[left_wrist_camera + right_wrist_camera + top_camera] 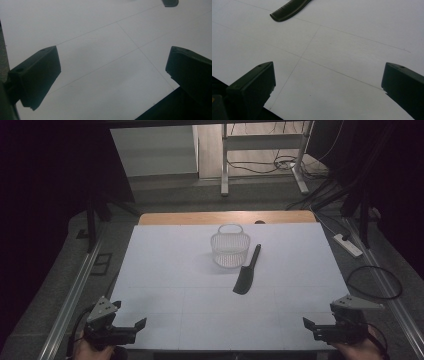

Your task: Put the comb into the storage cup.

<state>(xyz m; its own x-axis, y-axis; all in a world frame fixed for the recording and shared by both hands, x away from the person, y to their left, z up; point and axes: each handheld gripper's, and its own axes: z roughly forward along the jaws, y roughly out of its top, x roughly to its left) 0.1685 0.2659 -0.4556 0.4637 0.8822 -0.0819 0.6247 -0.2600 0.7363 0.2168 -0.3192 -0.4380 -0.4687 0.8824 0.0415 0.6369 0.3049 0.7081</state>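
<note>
A black comb (247, 270) lies flat near the middle of the white table (165, 270), its handle pointing to the far right. Just left of its handle stands a small white mesh basket (229, 246) with a hoop handle. My left gripper (135, 327) rests at the near left corner, jaws wide open and empty. My right gripper (311, 326) sits at the near right corner, also open with nothing between its jaws. The right gripper view shows the comb's toothed end (290, 8) at the top; the left gripper view catches a tip of the comb (170, 2).
A wooden strip (225, 217) runs along the table's far edge. A white power strip (348, 245) and looped cable (375, 282) lie on the floor to the right. Metal rails flank both sides of the table.
</note>
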